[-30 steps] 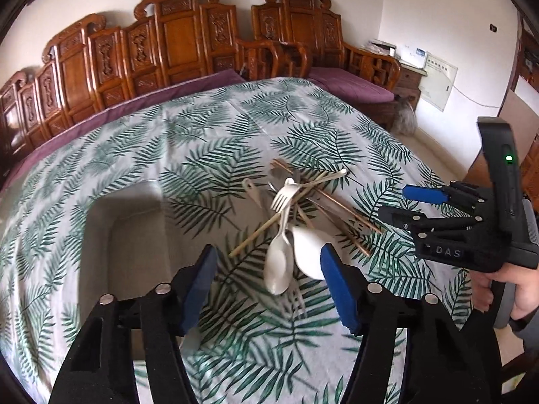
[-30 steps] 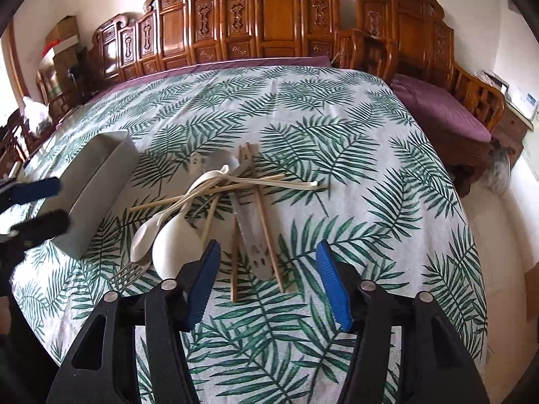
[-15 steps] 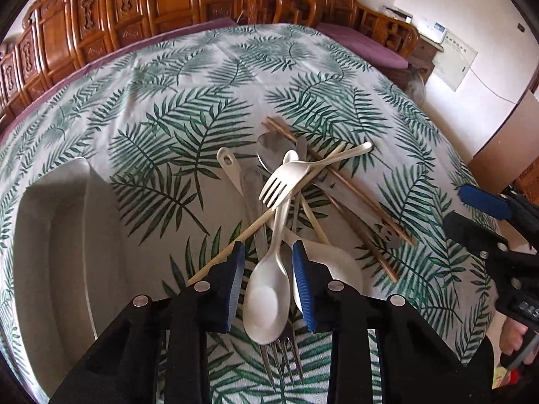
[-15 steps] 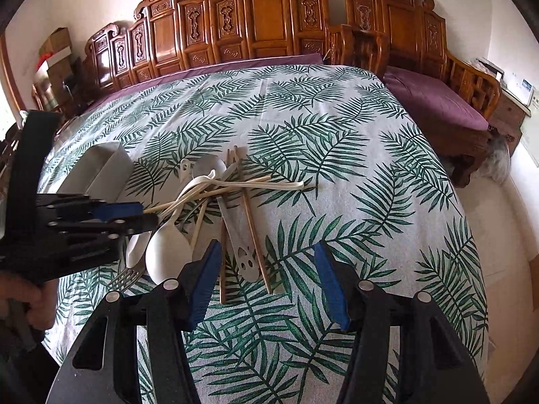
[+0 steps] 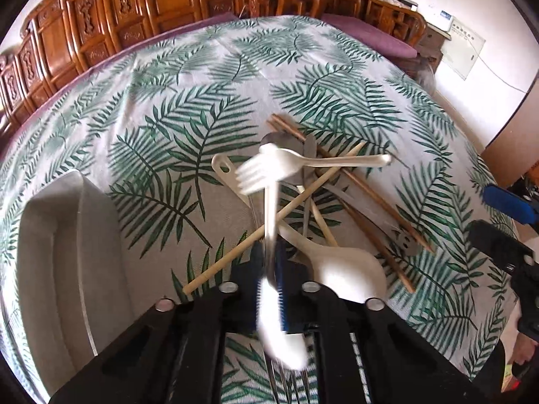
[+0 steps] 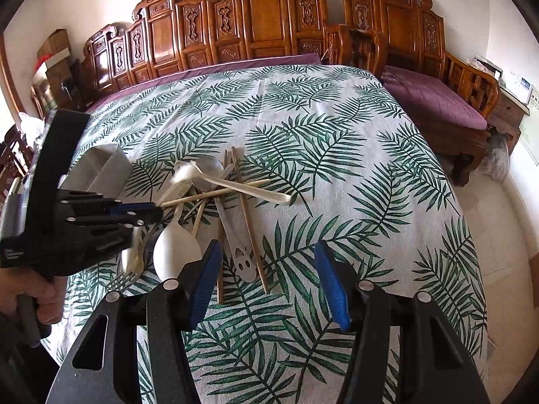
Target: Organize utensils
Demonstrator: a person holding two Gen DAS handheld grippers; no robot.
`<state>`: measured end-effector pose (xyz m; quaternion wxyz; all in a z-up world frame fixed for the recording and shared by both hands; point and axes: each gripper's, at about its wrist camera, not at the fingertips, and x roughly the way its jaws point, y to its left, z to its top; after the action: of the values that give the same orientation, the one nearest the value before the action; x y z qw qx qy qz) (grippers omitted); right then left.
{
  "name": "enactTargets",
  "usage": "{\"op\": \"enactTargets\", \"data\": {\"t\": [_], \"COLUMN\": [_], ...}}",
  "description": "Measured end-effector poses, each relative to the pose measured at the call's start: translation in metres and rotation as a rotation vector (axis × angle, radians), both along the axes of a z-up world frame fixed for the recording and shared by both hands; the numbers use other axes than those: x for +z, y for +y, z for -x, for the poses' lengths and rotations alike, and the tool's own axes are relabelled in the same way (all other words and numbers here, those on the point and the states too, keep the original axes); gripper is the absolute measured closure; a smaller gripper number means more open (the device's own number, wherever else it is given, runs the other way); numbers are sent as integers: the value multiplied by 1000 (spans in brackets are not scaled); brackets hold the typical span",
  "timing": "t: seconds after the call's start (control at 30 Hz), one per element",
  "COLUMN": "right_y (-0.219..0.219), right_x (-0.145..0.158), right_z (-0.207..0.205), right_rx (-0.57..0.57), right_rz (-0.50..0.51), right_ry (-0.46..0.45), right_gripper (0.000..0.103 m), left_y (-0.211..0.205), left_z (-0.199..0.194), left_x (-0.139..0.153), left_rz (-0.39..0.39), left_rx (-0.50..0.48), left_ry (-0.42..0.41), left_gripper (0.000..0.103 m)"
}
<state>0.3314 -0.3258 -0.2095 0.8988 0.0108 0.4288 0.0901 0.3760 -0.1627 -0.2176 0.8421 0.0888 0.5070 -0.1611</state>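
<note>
Left wrist view
- Left gripper point(image 5: 269, 289): I read the blue pads as clamped on the white spoon point(image 5: 274, 303), gripping at the neck just above its bowl; the bowl hangs below the pads, blurred.
- Spoon handle: it runs up and away from the pads towards the pile, its far end lost under the white fork point(image 5: 269, 170). I judge a neck grip was chosen because that is the part standing clear of the crossed pieces.
- Pile: chopsticks point(image 5: 273, 220), a second, wider white spoon point(image 5: 347, 271) and a metal utensil point(image 5: 380, 219) lie crossed on the leaf-print tablecloth point(image 5: 188, 128). The fork sits on top, so I expect it to shift when the spoon comes away.
- Grey tray point(image 5: 60, 252): on the cloth to the left of the pile, nothing visible in it; I take it as the destination.

Right wrist view
- Right gripper point(image 6: 269, 279): jaws wide apart, nothing between the pads, held above the near edge of the pile. I judge it is waiting its turn.
- Left gripper, seen from the side point(image 6: 148, 212): low over the left side of the pile, a hand point(image 6: 43, 298) on its grip.
- Tray point(image 6: 101, 168): partly hidden behind the left gripper.
- Progress: I judge this the first pick; every other utensil lies unsorted on the cloth.
</note>
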Motion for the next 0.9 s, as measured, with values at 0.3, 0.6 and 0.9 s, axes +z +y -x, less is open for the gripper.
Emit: {"op": "enactTargets", "data": {"t": [0.3,0.6,0.9], "right_y": [8,29,54], "right_x": [-3,4,0], "right_z": [1,4,-5], "right_rx": [19,65,105], "right_rz": [10,30,27], "right_ry": [-2,-25,-14], "right_gripper": [44,44,44], "left_y": [15,46,74], "left_z": [30,59,67], "left_x": [31,63,85], "left_rz": [50,97,130], "left_rx": [-32,-25,1], "left_ry": [-43,-118,-164], "left_gripper": [100,100,100]}}
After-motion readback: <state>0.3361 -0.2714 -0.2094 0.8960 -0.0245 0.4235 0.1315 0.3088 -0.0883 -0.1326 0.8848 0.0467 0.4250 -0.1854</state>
